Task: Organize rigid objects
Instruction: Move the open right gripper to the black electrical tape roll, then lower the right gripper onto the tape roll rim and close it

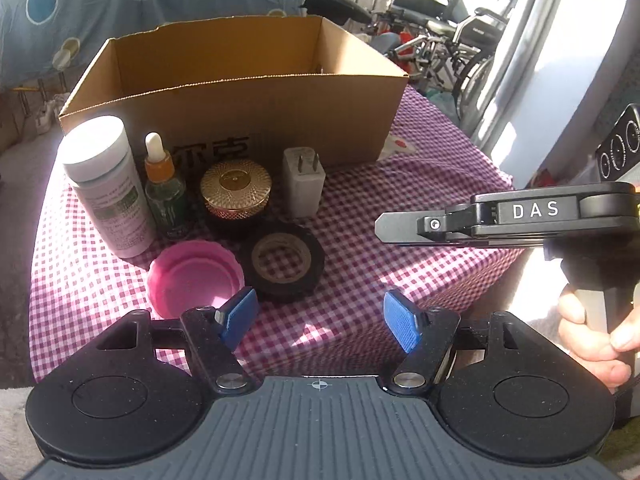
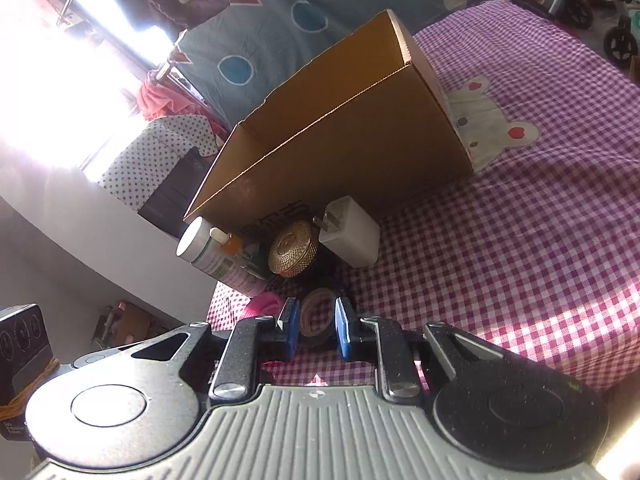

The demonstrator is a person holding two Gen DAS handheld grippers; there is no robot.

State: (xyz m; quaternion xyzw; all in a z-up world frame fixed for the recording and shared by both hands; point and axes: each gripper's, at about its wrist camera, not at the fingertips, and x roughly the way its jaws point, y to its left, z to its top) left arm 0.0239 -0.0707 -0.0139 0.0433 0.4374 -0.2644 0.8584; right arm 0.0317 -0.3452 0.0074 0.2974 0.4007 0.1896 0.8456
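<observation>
An open cardboard box (image 1: 240, 92) stands at the back of the purple checked cloth (image 1: 400, 208). In front of it stand a white-capped bottle (image 1: 108, 188), a dropper bottle (image 1: 164, 188), a gold-lidded jar (image 1: 236, 192) and a white charger plug (image 1: 304, 180). Closer lie a pink lid (image 1: 196, 280) and a black tape roll (image 1: 284, 260). My left gripper (image 1: 320, 320) is open and empty, just short of the tape roll. My right gripper (image 1: 386, 227) comes in from the right, shut on nothing; in its own view the gripper (image 2: 316, 328) points at the tape roll (image 2: 316, 312).
A hand (image 1: 592, 332) holds the right gripper's handle. Wheelchairs (image 1: 452, 40) stand behind the table at the right and a blue patterned sheet (image 1: 100, 4) hangs at the back left. The cloth right of the box (image 2: 540, 220) is bare. The table's edge drops away at the left.
</observation>
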